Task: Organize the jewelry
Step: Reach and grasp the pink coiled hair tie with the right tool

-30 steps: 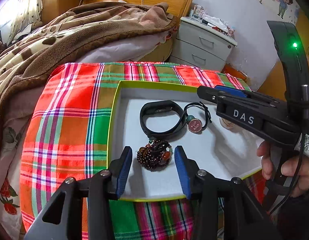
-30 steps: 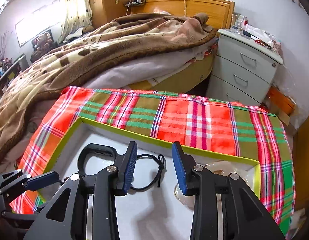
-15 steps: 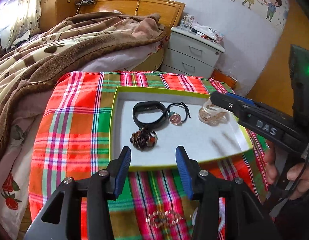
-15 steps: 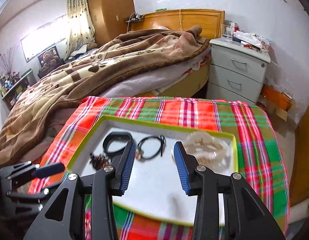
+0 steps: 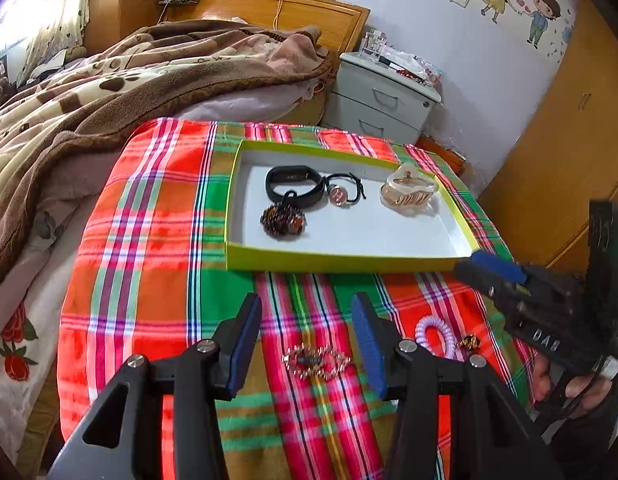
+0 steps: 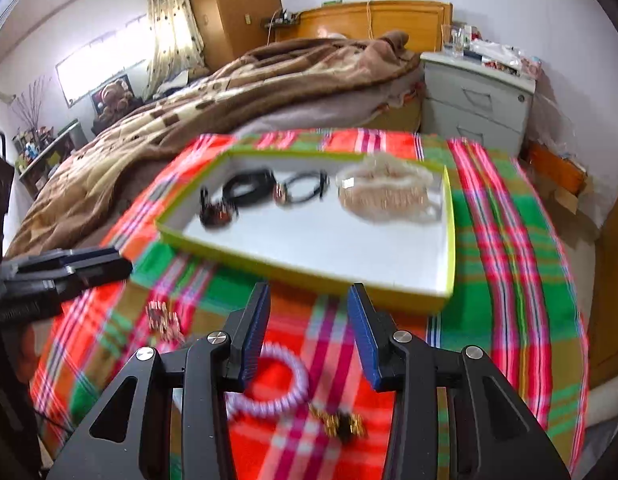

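Your left gripper hangs wide and empty above the gold brooch on the plaid cloth; your right gripper gapes empty over the lilac coil band. Both look light: the brooch stiff and probably slippery, so pinch across its middle; the coil springy, so grip one side of its loop. The tray lies just beyond.

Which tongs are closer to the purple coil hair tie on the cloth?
Right. The hair tie lies just below the right tongs, partly behind one finger. The left tongs hang over the gold clip, off to the tie's side.
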Available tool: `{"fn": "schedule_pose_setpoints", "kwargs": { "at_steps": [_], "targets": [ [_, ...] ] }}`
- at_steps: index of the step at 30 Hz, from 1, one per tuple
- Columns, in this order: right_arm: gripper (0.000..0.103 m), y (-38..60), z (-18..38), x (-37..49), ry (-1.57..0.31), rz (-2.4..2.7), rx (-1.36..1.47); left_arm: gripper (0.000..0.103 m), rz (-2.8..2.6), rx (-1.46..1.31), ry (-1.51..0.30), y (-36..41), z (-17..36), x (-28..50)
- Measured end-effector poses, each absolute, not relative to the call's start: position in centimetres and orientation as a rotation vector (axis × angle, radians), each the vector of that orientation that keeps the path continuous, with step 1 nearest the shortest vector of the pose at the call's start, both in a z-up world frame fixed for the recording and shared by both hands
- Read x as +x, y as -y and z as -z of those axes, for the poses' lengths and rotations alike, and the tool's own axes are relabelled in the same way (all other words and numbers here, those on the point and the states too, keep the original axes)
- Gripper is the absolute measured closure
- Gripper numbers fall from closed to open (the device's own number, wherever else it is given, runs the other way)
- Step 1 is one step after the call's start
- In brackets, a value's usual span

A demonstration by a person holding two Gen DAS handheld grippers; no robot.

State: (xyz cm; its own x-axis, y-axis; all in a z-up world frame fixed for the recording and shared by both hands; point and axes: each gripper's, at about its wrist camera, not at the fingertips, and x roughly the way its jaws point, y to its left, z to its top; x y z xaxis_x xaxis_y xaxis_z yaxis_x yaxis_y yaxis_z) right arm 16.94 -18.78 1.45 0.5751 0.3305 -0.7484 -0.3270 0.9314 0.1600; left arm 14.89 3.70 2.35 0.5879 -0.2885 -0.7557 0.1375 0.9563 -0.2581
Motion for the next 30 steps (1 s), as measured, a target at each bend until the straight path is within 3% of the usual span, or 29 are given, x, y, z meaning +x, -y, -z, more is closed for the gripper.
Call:
{"fn": "schedule_pose_setpoints", "kwargs": {
  "at_steps": [21, 26, 30],
  "targets": [
    [0.062, 16.8, 2.3, 15.1, -0.986, -0.441, -0.151, 0.054, 0.18, -0.206, -0.981, -5.8, 0.4, 12.5],
    [0.091, 17.0, 2.3, 14.9, -0.976, -0.41, -0.164, 0.054, 0.169, -0.211, -0.993, -6.1, 0.7, 12.5],
    [0.093, 17.6, 2.2, 14.8, -0.967, -0.394, -0.145, 0.054, 0.17, -0.208, -0.997, -6.1, 0.8, 12.5]
  ]
}}
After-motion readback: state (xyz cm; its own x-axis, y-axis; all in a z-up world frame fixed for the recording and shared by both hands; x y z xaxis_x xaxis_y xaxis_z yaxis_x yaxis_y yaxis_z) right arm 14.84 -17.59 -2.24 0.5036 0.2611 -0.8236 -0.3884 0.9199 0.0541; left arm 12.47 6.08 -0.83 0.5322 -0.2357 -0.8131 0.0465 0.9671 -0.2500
